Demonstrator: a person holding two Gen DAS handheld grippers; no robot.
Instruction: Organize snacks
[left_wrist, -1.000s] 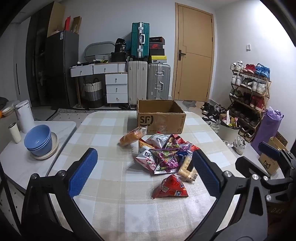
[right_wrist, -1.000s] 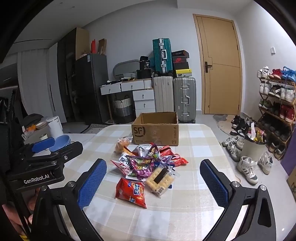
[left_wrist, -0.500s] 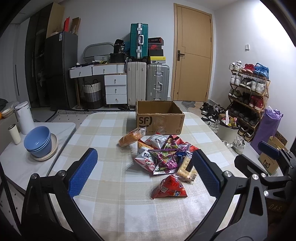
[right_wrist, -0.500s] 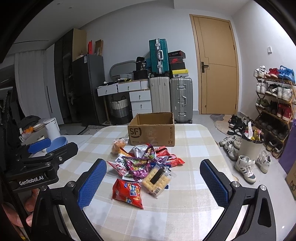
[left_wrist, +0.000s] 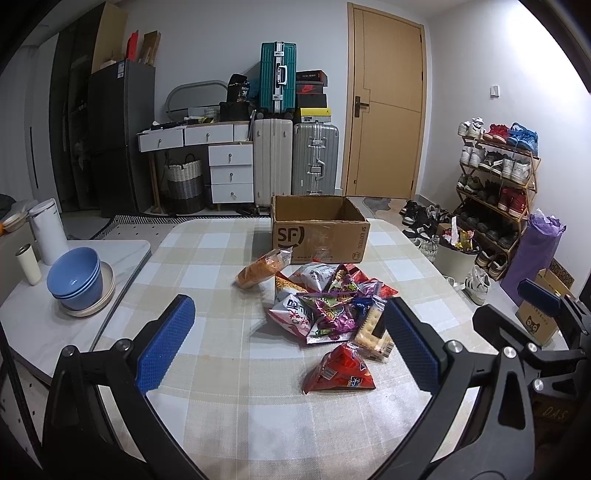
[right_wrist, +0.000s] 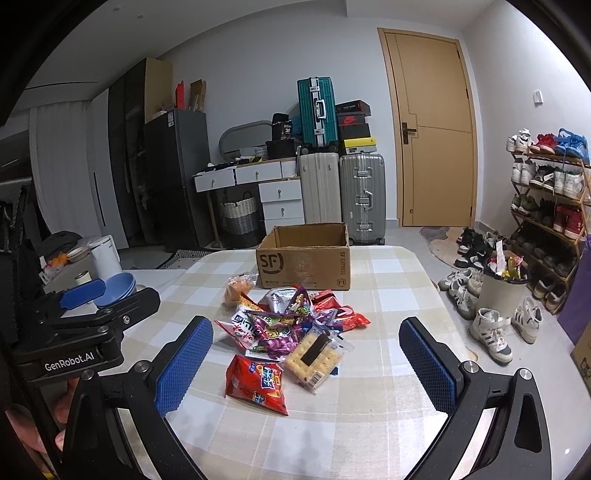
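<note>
So: both my grippers, left (left_wrist: 284, 343) and right (right_wrist: 304, 363), hang spread and empty over the desk (right_wrist: 388, 306). Snack pile (right_wrist: 291, 325) sits before the cardboard box (right_wrist: 304, 264). Risk: slick, overlapping bags may slip or drag neighbours.

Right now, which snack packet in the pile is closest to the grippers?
The red chip bag, lying alone at the pile's near edge, in front of the clear cracker pack; every other packet lies farther back toward the cardboard box.
</note>
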